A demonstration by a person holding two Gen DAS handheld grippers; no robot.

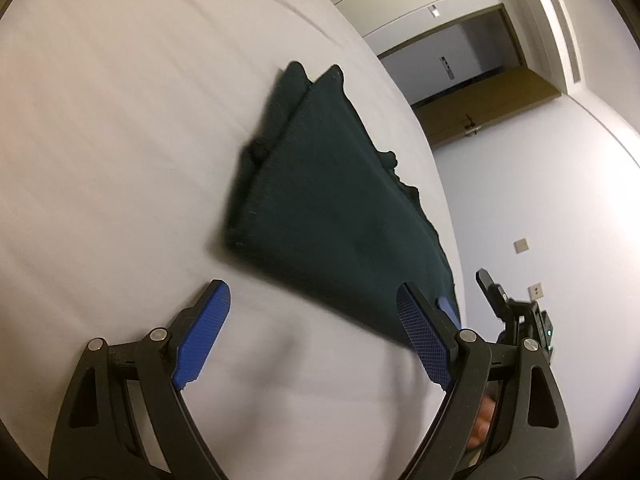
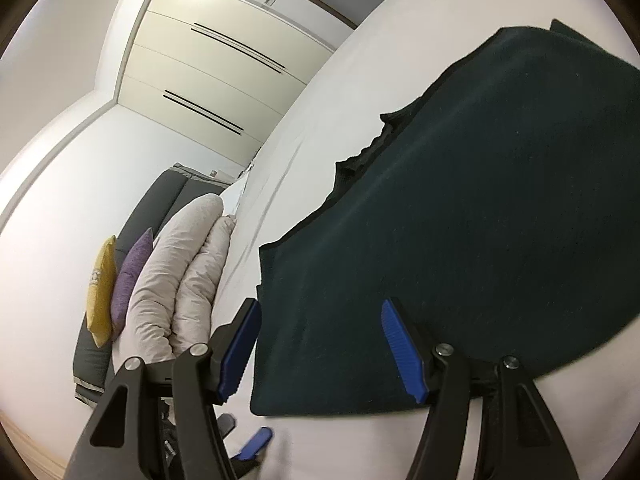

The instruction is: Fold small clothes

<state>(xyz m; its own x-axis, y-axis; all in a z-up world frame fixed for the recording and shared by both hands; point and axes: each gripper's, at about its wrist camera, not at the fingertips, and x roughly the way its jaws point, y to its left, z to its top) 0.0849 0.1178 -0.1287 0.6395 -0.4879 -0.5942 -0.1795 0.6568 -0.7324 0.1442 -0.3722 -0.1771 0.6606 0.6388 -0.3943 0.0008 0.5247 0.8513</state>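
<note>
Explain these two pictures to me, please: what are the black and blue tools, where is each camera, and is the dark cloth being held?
A person holds a two-finger gripper in each hand; each carries a fisheye camera looking along its fingers. One picture is from the left gripper, the other from the right gripper. A dark green folded garment lies on a white bed sheet. Both grippers are open with blue pads, and neither holds the cloth. The right one hovers at the garment's near edge. Pillows lie beside the bed.
</note>
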